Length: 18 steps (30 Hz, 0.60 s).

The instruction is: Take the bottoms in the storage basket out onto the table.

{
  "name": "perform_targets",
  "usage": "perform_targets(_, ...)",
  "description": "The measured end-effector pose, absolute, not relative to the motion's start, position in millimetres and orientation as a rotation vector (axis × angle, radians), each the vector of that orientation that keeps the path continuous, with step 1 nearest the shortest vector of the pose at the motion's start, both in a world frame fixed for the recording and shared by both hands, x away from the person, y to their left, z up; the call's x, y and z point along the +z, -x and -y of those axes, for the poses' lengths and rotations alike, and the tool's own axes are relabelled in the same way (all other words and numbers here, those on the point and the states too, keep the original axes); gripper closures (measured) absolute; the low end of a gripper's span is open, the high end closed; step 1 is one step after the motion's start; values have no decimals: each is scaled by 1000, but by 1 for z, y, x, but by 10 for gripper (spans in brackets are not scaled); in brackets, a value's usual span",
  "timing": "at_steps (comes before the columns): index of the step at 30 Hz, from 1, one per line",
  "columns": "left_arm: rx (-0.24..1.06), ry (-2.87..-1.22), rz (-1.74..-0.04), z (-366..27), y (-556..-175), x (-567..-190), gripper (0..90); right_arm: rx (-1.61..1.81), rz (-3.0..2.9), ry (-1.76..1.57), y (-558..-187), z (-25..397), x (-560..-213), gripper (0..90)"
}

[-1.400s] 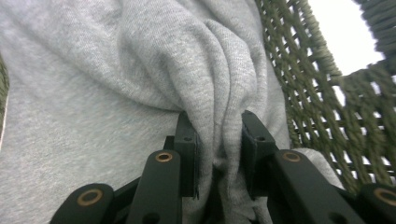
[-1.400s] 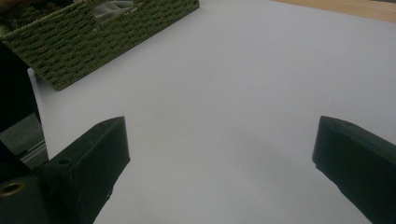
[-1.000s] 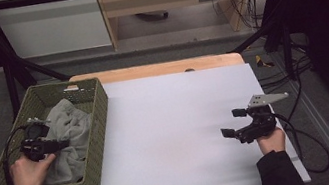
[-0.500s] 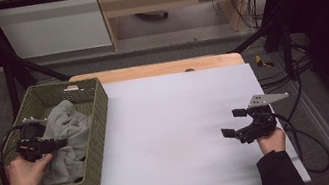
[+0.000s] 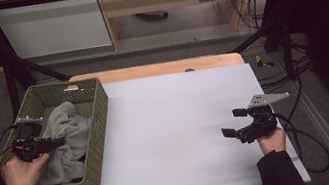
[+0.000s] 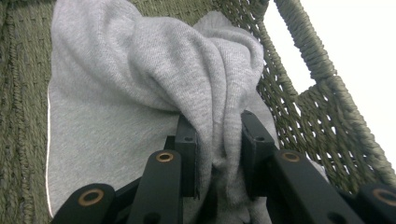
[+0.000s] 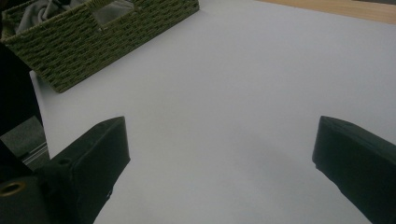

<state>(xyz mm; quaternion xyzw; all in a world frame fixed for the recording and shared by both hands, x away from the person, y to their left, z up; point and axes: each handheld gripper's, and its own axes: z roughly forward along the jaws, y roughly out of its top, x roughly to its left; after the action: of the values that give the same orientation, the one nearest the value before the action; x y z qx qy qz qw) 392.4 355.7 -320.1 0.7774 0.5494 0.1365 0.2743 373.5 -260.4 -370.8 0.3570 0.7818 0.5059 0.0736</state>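
Grey sweatshirt-like cloth (image 6: 140,84), bunched into a ridge and pinched between the left gripper (image 6: 217,149)'s two black jaws, nearly closed on the fold, with the rest of the fabric spilling ahead of and to either side of the fingertips down into the woven green basket (image 5: 97,114). Just beyond the right-hand finger (image 6: 254,140), the basket's wicker wall, close enough to brush. Farther out, across the white tabletop (image 5: 182,120), the right gripper (image 5: 235,122), jaws spread wide and holding nothing, bare surface between its fingers (image 7: 100,140). Likely risks: a thin pinch slipping off the fold under the cloth's hanging weight; trailing fabric snagging on the weave or rim and dragging the light basket along; a finger catching the wicker on the way up.
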Motion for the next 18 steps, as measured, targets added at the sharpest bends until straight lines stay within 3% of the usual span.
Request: perform_targets(18,385,-2063,-1457,-359,-386,-309,725,1513,-2350,-1074,-373,260,-371,43)
